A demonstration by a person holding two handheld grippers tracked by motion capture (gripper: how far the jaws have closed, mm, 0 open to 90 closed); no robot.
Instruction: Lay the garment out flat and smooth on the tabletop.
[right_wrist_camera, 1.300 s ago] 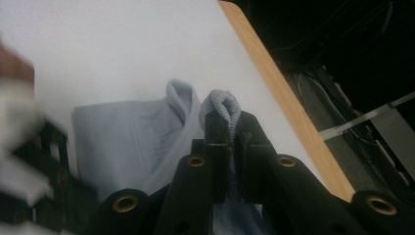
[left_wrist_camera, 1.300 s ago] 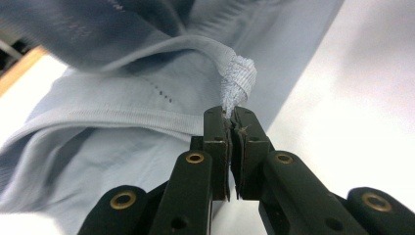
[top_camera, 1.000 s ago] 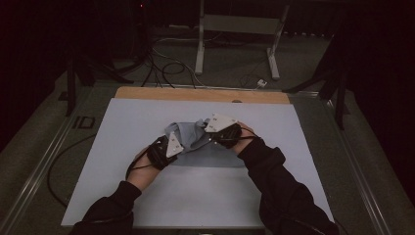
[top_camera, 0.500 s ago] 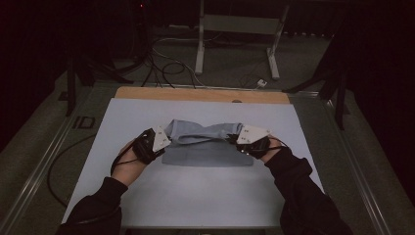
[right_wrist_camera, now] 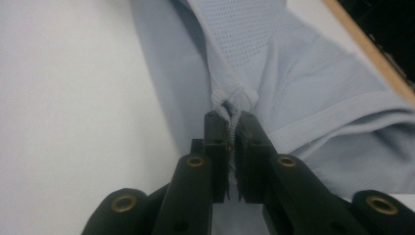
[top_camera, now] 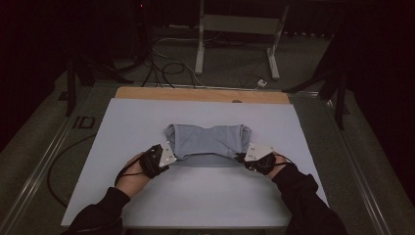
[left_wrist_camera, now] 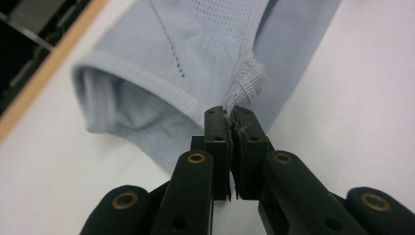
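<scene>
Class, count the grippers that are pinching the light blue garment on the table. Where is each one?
2. The left gripper is shut on the near left edge of the garment; the right gripper is shut on its near right edge. Both grips show close up in the gripper views.

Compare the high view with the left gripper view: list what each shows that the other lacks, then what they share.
High view alone: both forearms, the right hand-held gripper at the garment's right end, the floor cables and the metal stand.
Left gripper view alone: mesh weave, ribbed hem pinched between shut jaws, an open sleeve-like cuff.
Shared: the grey-blue garment, the left hand-held gripper, the white table, its wooden edge.
</scene>
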